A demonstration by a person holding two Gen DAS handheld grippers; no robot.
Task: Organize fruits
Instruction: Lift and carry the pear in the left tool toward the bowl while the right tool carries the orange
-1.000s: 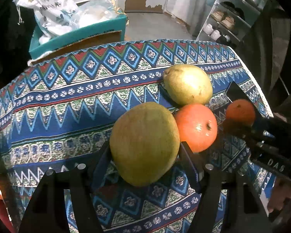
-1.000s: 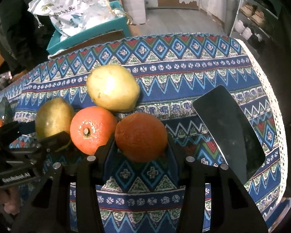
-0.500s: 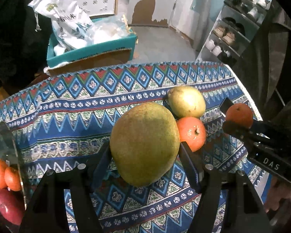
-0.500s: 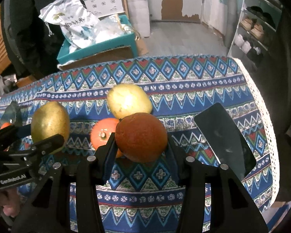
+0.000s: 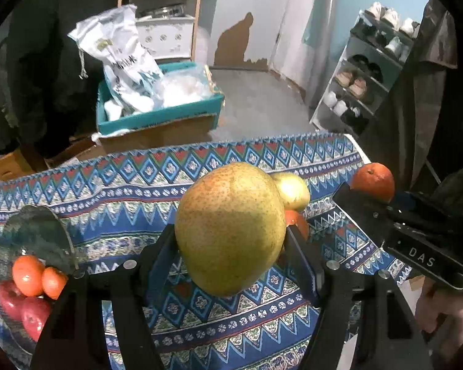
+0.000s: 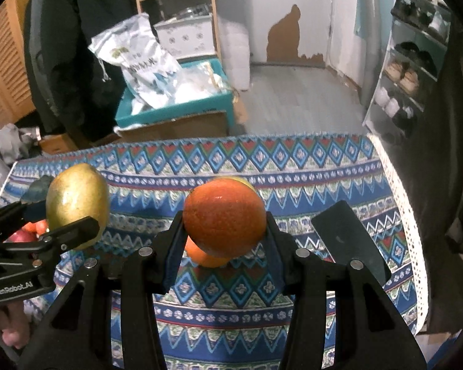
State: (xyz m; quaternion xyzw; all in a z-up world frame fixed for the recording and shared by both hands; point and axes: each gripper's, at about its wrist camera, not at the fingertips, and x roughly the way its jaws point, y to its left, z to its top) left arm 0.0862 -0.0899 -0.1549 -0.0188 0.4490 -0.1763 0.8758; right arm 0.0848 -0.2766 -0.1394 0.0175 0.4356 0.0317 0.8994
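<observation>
Gripping pear (image 5: 230, 231) w/ left gripper (image 5: 231, 246), orange (image 6: 224, 217) w/ right gripper (image 6: 223, 237); only left view shows bowl (image 5: 31, 231).

Surfaces: woven cloth, fruit skins, matt plastic

Tablecloth (image 5: 114, 191) patterned woven fabric; pear (image 5: 230, 231) speckled, dull skin; orange (image 6: 224, 215) glossy, pimpled peel; left gripper (image 5: 231, 265) matt black plastic, metal screws; bowl (image 5: 34, 231) clear, glassy

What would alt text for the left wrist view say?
The left gripper holds a pear above a patterned tablecloth. On the right, the right gripper holds an orange; a glass dish of fruit sits at left.
</observation>
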